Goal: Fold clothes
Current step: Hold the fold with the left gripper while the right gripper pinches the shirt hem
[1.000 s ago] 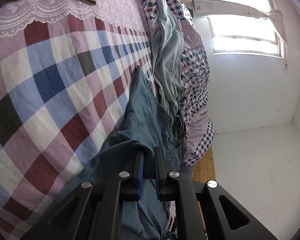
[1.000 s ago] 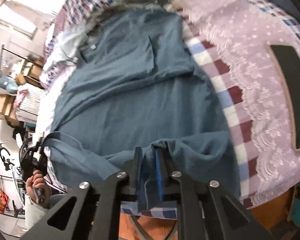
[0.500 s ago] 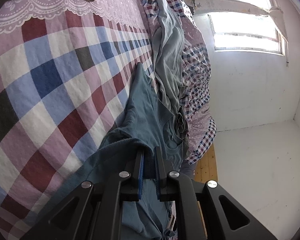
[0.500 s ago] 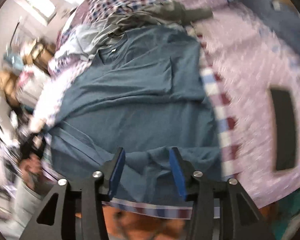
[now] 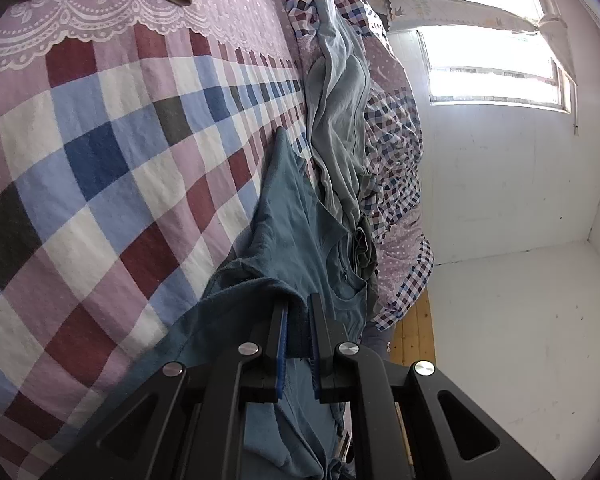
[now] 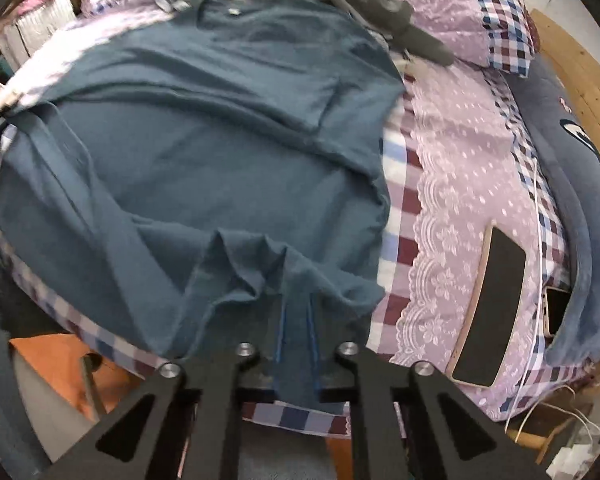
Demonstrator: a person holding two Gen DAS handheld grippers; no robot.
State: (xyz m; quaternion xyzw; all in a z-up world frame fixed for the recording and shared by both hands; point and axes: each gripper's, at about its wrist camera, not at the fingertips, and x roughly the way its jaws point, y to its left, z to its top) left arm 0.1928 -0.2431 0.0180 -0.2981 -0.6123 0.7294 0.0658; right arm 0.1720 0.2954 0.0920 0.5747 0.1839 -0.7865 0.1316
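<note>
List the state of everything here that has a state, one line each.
left gripper: shut on the teal shirt
right gripper: shut on the shirt's bunched hem
teal shirt: spread on the bed, wrinkled, not yet folded
grey garment: crumpled, unfolded
phone: screen dark

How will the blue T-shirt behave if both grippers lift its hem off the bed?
The T-shirt will likely sag: it already bunches in soft folds at the right gripper. It is probably light, since the left gripper holds only a thin edge. It may drag on the checked bedspread rather than slide freely.
</note>
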